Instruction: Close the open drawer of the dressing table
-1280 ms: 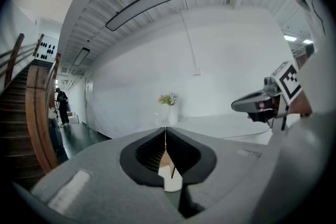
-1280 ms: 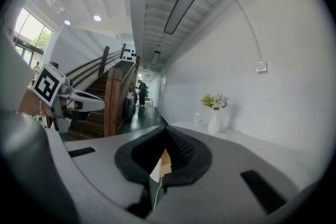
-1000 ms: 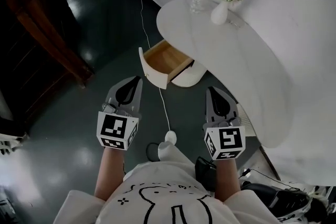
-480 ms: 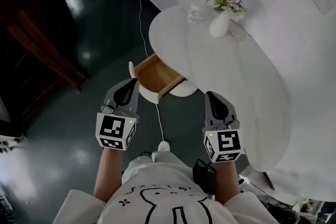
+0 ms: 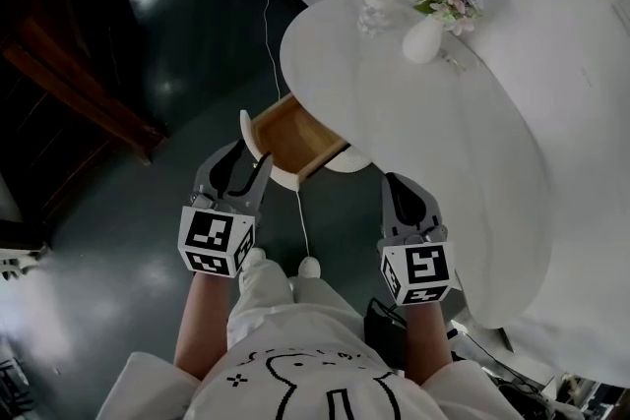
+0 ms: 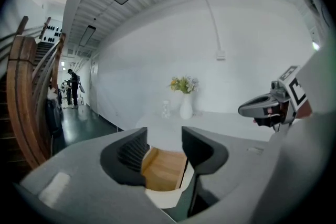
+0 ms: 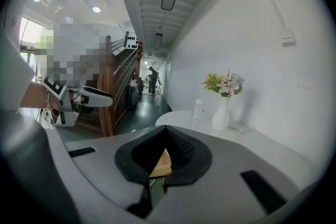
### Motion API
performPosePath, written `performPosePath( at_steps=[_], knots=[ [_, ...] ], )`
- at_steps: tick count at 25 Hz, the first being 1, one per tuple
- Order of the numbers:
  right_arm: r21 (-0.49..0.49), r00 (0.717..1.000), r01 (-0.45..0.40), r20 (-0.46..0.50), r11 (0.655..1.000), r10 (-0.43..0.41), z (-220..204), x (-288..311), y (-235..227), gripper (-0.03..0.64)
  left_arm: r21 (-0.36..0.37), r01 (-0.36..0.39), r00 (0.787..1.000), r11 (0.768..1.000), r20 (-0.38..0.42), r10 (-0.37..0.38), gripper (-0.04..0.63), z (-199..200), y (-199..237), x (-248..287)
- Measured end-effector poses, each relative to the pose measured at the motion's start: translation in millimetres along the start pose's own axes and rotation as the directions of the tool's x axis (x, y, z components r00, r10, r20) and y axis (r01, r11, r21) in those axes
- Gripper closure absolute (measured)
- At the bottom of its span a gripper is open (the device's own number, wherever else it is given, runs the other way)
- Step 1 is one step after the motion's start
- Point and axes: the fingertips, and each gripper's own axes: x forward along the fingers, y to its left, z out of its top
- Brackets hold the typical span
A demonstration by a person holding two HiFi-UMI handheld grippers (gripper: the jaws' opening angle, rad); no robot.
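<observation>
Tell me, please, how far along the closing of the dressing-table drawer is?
Done: nothing yet; the drawer stands pulled out, its wooden inside showing. In hand: the left gripper, whose jaws have just been opening with nothing between them, points at the drawer's front; the right gripper is shut beside the dressing table. Left: push the drawer in.
</observation>
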Motion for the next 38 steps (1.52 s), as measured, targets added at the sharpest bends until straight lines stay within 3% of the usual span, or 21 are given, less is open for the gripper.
performPosePath(
  at_steps=[1,9,19,31,38],
  knots=[
    [0.002,1.0,-0.001,-0.005,1.0,0.001,-0.6,3.1,2.4,0.623,-0.004,0.012,1.0,1.0,-0.01,-0.012,0.369,-2.8,2.2,2.2],
    [0.039,0.997,0.021,-0.076,0.999,-0.018,-19.8,33.1,24.3,0.623,0.001,0.081,0.993,0.997,-0.087,-0.081,0.368,-44.0,30.4,13.5],
    [0.093,0.981,0.067,-0.187,0.993,-0.049,-71.8,78.5,56.0,0.623,0.006,0.169,0.964,0.986,-0.211,-0.164,0.368,-126.3,69.2,36.5],
    [0.158,0.949,0.198,-0.276,0.967,-0.149,-135.1,106.1,77.1,0.623,0.046,0.364,0.881,0.93,-0.341,-0.328,0.368,-226.2,71.6,68.3],
    [0.204,0.931,0.277,-0.299,0.939,-0.21,-166.3,121.5,79.6,0.623,0.064,0.436,0.839,0.898,-0.391,-0.379,0.368,-273.0,73.6,91.3]
  ],
)
